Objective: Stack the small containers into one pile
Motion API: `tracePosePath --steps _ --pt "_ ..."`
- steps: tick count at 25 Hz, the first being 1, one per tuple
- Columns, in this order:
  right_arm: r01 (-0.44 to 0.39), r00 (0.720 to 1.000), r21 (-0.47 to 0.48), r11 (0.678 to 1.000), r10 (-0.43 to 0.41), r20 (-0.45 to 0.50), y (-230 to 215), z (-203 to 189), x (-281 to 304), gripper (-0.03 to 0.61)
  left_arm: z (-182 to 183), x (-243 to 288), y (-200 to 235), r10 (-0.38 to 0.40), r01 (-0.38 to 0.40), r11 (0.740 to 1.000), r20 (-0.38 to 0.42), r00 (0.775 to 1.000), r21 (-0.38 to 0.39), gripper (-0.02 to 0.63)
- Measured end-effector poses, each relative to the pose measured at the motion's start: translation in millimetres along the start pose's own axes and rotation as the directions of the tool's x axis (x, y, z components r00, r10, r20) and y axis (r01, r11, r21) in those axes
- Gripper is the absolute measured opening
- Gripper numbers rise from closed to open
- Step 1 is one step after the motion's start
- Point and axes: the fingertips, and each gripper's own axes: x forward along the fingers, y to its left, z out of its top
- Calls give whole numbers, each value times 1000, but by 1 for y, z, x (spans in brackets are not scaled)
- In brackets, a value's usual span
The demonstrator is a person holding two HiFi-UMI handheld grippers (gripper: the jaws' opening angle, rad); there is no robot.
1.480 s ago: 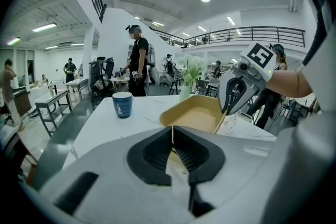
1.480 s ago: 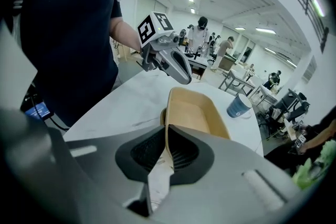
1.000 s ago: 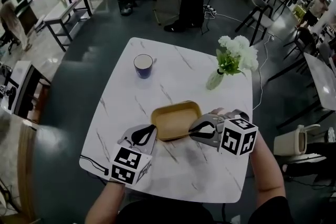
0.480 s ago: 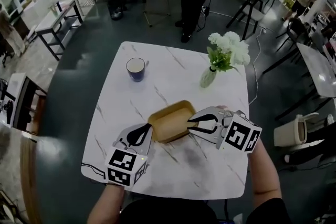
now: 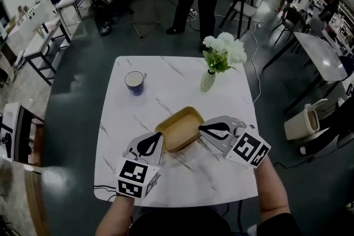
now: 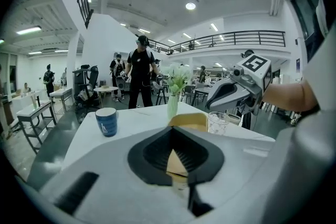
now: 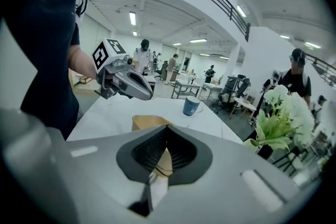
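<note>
The tan container [image 5: 180,127] was at the near middle of the worktop [image 5: 166,72]; the left gripper [image 5: 157,141] pinched its near-left rim, jaws having just closed tighter; the right gripper [image 5: 203,130] pinched its right rim; a blue cup [image 5: 134,83] stood at the worktop's far left; a flower vase [image 5: 208,81] at its far right.

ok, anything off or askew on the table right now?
Nothing spilled or damaged. The tan container is angled across the table, pinched at opposite ends by the left gripper, whose jaws just closed tighter, and right gripper. Blue mug and flower vase stand upright.
</note>
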Motion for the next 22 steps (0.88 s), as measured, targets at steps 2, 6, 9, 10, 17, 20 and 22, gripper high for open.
tracePosePath --steps 2,6,9,10,17,20,22 --pt "48 999 39 998 -48 -1 2 -2 -2 2 1 -2 -3 -13 13 1000 3 1000 13 -5" --pt "128 992 101 987 -128 -8 10 -2 -7 0 3 -4 -7 -41 41 999 12 999 28 -5" --pt "181 983 136 974 -180 -20 14 -5 -12 0 2 -2 -13 -69 68 997 6 998 46 -5" --pt "199 980 146 969 -197 -26 16 -6 -15 0 1 -1 -16 -80 80 995 3 997 53 -5" --pt "337 941 255 907 -331 -65 31 -13 -31 0 -7 -4 -28 -143 143 988 -17 990 61 -5" --pt "389 920 293 873 -381 -89 39 -18 -34 0 -11 -7 -30 -155 156 986 -19 988 57 -5" --pt "429 902 316 846 -418 -106 42 -22 -37 0 -15 -8 -32 -164 165 985 -19 986 55 -4"
